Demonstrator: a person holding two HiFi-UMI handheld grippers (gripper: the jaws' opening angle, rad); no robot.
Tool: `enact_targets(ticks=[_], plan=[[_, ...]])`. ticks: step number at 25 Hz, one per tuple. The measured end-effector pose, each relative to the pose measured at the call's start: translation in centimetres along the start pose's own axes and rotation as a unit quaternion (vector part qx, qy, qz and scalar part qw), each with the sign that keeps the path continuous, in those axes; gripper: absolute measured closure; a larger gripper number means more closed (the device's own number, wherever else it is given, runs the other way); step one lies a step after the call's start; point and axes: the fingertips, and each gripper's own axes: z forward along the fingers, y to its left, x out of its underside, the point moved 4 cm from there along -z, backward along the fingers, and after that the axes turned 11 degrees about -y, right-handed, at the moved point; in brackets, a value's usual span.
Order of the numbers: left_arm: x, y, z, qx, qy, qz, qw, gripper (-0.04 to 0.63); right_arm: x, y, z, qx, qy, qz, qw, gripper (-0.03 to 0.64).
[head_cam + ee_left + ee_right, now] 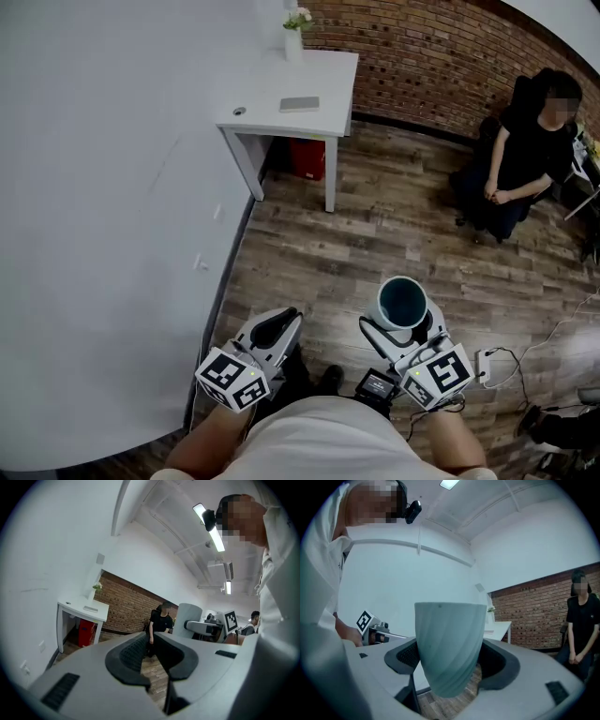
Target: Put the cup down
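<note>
My right gripper (403, 321) is shut on a pale teal ribbed cup (402, 302) and holds it upright above the wooden floor, mouth up. In the right gripper view the cup (449, 644) fills the space between both dark pads (405, 656), and the right gripper (450, 654) presses on its sides. My left gripper (284, 321) hangs beside it at the left, close to my body. Its jaws stand slightly apart with nothing between them; in the left gripper view the left gripper (152, 638) shows floor through the narrow gap.
A white table (319, 122) stands against the wall ahead, bearing a small vase (296, 37) and a flat grey object (300, 104). A red bin (307, 157) sits beneath it. A person in black (525, 159) sits at the right. Cables (553, 337) lie on the floor.
</note>
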Motion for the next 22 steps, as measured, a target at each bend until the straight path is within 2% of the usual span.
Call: enact_targets(ticks=[7, 15, 22], plan=[[-2.0, 6.1, 3.5, 0.010, -0.005, 0.006, 0.9999, 0.541, 0.6, -1.8, 6.7, -0.006, -0.001, -0.009, 1.000, 0.242], [-6.1, 14.8, 8.4, 0.042, -0.004, 0.007, 0.9991, 0.541, 0.2, -5.7, 16.0, 0.034, -0.008, -0.015, 0.999, 0.242], [-9.2, 20.1, 11.2, 0.062, 0.005, 0.011, 0.9980, 0.541, -0.5, -7.9, 22.1, 0.060, -0.011, -0.015, 0.998, 0.242]])
